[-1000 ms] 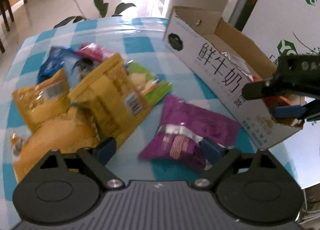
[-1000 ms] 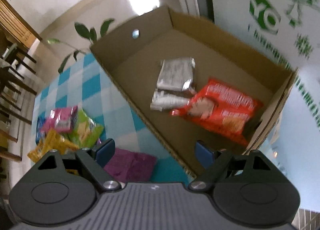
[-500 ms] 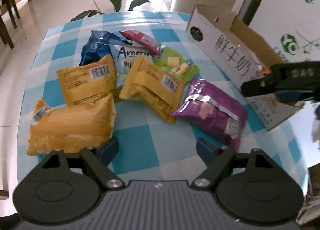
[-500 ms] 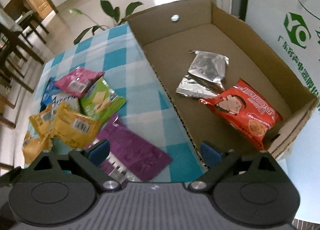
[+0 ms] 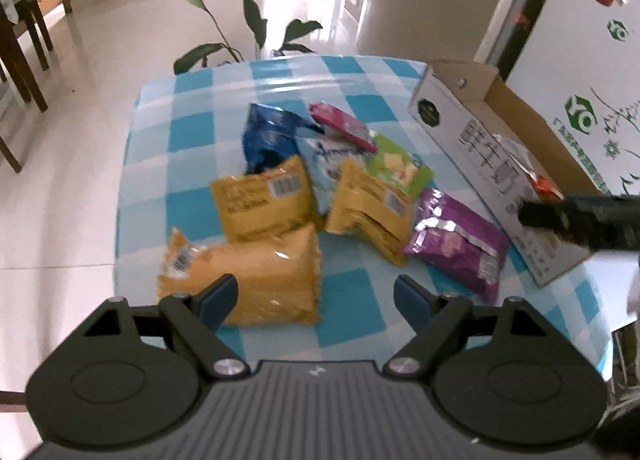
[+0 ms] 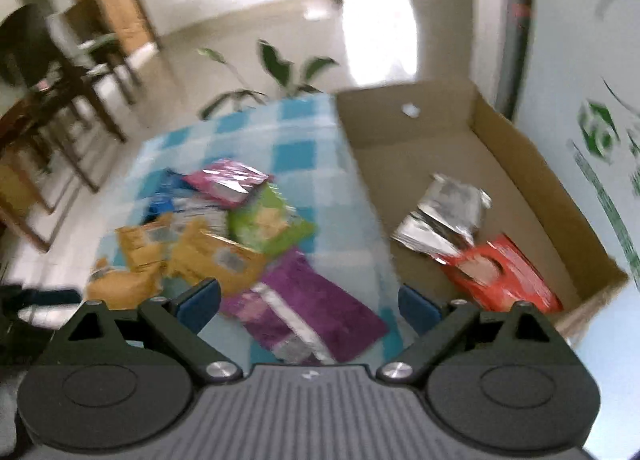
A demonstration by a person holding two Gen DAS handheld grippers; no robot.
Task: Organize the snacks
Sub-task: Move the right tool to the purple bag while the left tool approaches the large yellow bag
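Several snack packs lie in a heap on the blue-checked table (image 5: 192, 131): three yellow packs (image 5: 256, 284), a purple pack (image 5: 456, 248), green (image 5: 396, 167), pink (image 5: 340, 123) and blue (image 5: 268, 135) ones. A cardboard box (image 5: 492, 163) stands at the right; in the right wrist view it (image 6: 440, 139) holds a silver pack (image 6: 448, 211) and a red pack (image 6: 504, 276). My left gripper (image 5: 316, 296) is open and empty above the near yellow pack. My right gripper (image 6: 310, 302) is open and empty above the purple pack (image 6: 312, 308); it also shows in the left wrist view (image 5: 580, 219).
A potted plant (image 5: 248, 35) stands beyond the table's far edge. Wooden chairs (image 6: 52, 99) stand at the left on the tiled floor. A white printed panel (image 5: 592, 39) rises right behind the box.
Both grippers have pulled back and up from the table. The right gripper has swung left from over the box toward the purple pack. The snacks have not moved.
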